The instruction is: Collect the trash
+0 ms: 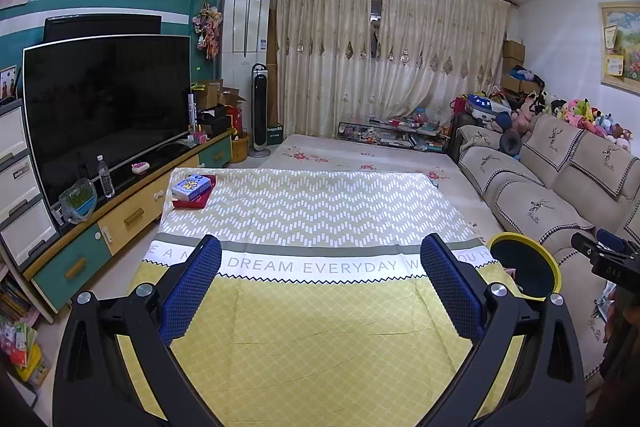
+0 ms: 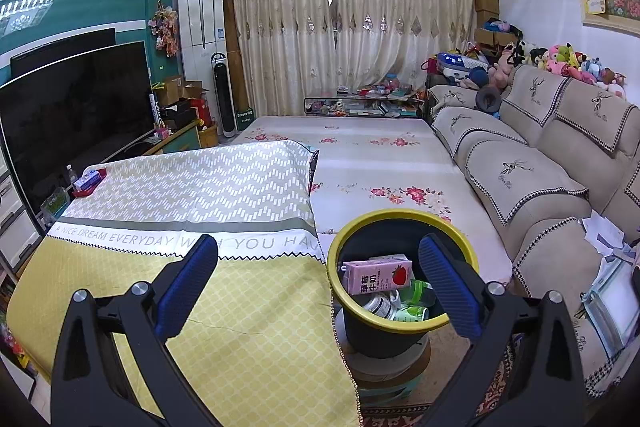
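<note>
A black trash bin with a yellow rim (image 2: 400, 331) stands beside the table's right edge; it also shows in the left wrist view (image 1: 524, 267). Inside lie a pink strawberry milk carton (image 2: 378, 277), a green bottle (image 2: 418, 293) and other packaging. My right gripper (image 2: 320, 251) is open and empty, above the table edge and the bin. My left gripper (image 1: 320, 251) is open and empty above the yellow and grey tablecloth (image 1: 312, 327). A blue box (image 1: 191, 185) rests on a red tray (image 1: 194, 201) at the table's far left corner.
A TV (image 1: 104, 107) on a low cabinet (image 1: 132, 215) with a water bottle (image 1: 106, 177) stands left. A beige sofa (image 2: 540, 179) with plush toys runs along the right. A floral mat (image 2: 380, 155) lies beyond the table. The other gripper's body (image 1: 608, 259) shows far right.
</note>
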A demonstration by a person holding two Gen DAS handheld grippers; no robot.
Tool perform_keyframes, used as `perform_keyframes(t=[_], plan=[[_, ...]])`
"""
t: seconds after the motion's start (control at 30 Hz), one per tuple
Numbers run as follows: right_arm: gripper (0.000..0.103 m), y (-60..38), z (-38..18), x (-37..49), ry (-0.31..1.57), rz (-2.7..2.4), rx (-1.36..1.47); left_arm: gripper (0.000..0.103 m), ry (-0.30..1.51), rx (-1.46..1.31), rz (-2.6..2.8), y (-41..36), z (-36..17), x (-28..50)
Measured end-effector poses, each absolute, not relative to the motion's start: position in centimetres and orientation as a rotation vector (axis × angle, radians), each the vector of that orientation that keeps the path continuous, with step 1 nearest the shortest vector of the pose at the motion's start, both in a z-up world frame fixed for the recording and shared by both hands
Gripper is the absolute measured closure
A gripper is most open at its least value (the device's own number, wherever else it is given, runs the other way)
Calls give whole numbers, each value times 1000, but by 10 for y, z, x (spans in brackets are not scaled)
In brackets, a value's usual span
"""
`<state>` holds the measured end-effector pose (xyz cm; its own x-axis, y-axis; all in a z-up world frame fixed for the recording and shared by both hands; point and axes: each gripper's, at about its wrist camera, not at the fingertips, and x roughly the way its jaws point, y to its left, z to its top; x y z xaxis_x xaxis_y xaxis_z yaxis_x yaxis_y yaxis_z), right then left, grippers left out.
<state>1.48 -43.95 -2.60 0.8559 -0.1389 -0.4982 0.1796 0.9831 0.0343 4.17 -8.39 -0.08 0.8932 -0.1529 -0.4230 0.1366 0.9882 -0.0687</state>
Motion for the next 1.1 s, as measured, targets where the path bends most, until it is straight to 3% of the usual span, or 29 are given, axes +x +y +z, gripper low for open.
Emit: perform_keyframes(t=[1.1], plan=[[7, -439, -32, 17, 529, -158, 85, 5, 463, -42, -171, -86, -8, 49]])
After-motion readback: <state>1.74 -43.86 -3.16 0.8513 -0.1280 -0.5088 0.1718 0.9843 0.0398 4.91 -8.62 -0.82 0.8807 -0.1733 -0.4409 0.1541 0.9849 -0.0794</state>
